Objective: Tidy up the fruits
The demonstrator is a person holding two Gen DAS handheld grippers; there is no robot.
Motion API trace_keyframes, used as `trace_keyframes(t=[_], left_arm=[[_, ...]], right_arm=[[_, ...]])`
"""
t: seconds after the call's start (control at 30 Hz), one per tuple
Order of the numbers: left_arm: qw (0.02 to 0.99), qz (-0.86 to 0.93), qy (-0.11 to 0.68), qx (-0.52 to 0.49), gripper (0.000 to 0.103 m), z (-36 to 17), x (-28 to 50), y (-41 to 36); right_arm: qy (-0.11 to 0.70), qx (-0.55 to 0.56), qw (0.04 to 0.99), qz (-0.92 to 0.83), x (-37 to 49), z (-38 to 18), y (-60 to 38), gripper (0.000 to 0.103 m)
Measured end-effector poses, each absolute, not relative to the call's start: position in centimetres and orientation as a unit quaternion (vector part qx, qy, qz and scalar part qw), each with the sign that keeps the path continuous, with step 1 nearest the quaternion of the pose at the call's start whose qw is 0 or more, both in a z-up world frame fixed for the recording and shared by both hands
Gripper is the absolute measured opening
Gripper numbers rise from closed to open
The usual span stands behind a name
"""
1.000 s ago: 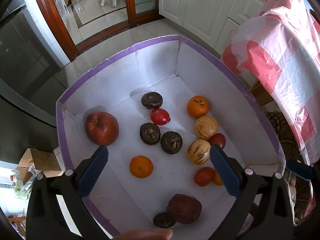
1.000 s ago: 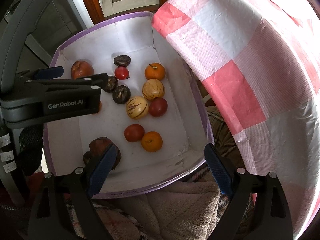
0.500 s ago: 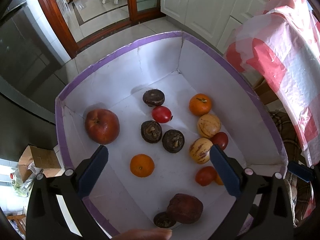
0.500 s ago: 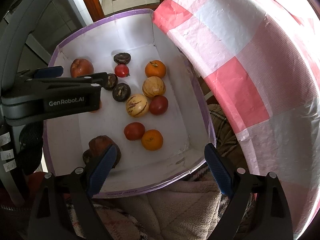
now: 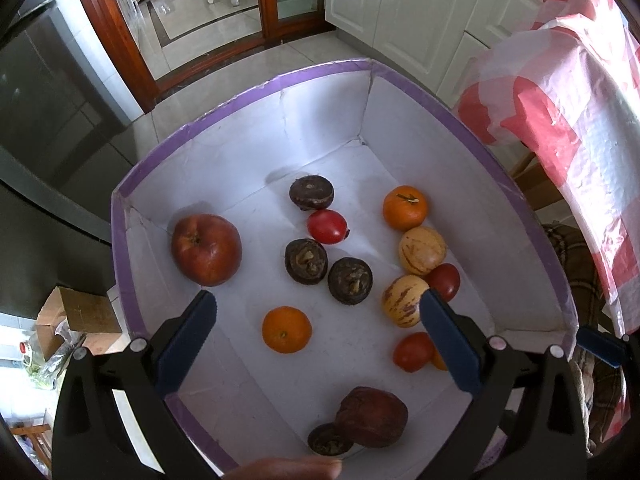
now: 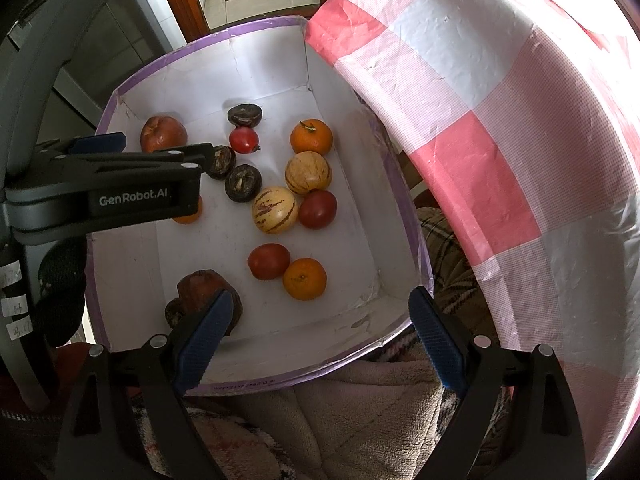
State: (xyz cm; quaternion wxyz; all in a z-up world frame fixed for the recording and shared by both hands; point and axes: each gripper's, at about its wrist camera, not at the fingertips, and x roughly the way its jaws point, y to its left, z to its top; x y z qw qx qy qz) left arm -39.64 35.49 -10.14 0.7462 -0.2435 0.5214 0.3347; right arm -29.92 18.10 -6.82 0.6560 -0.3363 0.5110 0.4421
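**Fruit lies mixed in the box as both grippers hover empty**

Your left gripper (image 5: 318, 322) hangs with its jaws apart over the white, purple-rimmed box (image 5: 248, 92), at lower centre of the left wrist view; your right gripper (image 6: 320, 330), equally spread and holding nothing, waits at the box's near edge. Inside, a red apple (image 5: 207, 249), oranges (image 5: 286, 329), tomatoes (image 5: 327, 226), striped melons (image 5: 422, 250) and dark, wrinkled fruits (image 5: 306, 261) sit scattered, kinds intermingled. Sorting looks unfinished; the orange between your left jaws seems the nearest candidate, needing a descent and gentle close.
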Motion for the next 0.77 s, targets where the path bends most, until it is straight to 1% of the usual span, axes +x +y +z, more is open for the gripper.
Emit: trace_keyframes(t=[0.43, 0.53, 0.67, 0.77], left_arm=[[0.732, 0.35, 0.53, -0.246, 0.101, -10.2, -40.1, 36.1], [0.725, 0.361, 0.542, -0.226, 0.101, -10.3, -40.4, 36.2], [0.705, 0.379, 0.557, -0.22, 0.101, -10.4, -40.9, 36.7], [0.681, 0.414, 0.57, -0.201, 0.101, -9.9, -40.6, 37.0]], right_arm=[[0.507, -0.335, 0.652, 0.454, -30.4, -6.6, 17.7, 0.087], [0.503, -0.334, 0.651, 0.46, -30.5, -6.3, 17.6, 0.087], [0.494, -0.33, 0.652, 0.471, -30.8, -5.7, 17.4, 0.087], [0.472, -0.312, 0.664, 0.489, -30.9, -4.0, 17.0, 0.087]])
